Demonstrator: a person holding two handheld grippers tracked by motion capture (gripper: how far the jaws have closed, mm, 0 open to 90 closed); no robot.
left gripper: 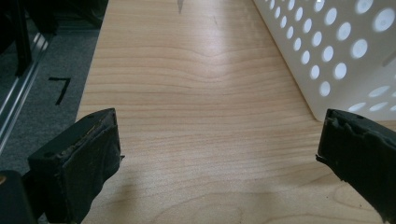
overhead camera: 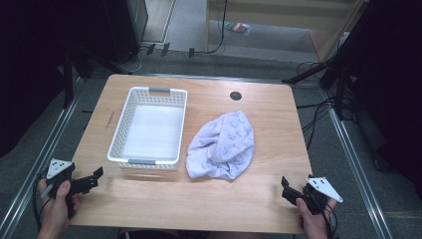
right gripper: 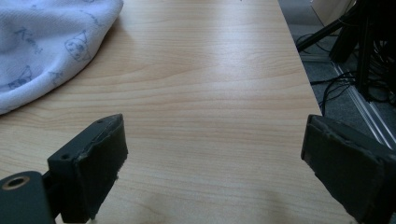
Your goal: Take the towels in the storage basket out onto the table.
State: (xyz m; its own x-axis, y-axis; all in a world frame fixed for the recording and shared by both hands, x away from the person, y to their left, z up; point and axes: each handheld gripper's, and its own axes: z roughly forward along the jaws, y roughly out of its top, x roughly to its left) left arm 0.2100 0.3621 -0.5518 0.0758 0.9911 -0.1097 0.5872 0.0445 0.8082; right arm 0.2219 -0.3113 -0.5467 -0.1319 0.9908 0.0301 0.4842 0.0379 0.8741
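Resting wide open and empty over the wood table (overhead camera: 209,199), the left gripper (left gripper: 219,154) faces a basket (left gripper: 345,56), the right gripper (right gripper: 215,158) a cloth (right gripper: 51,42), grey floor (overhead camera: 50,144) around.

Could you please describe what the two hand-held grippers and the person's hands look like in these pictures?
Both are black. The left hand-held gripper and the right hand-held gripper each carry a pale grey three-cornered plate with small dots on top. Their jaws are blocky, with worn, frayed black padding. A dark cable trails from each. The left hand and right hand wear no gloves, and no sleeves show.
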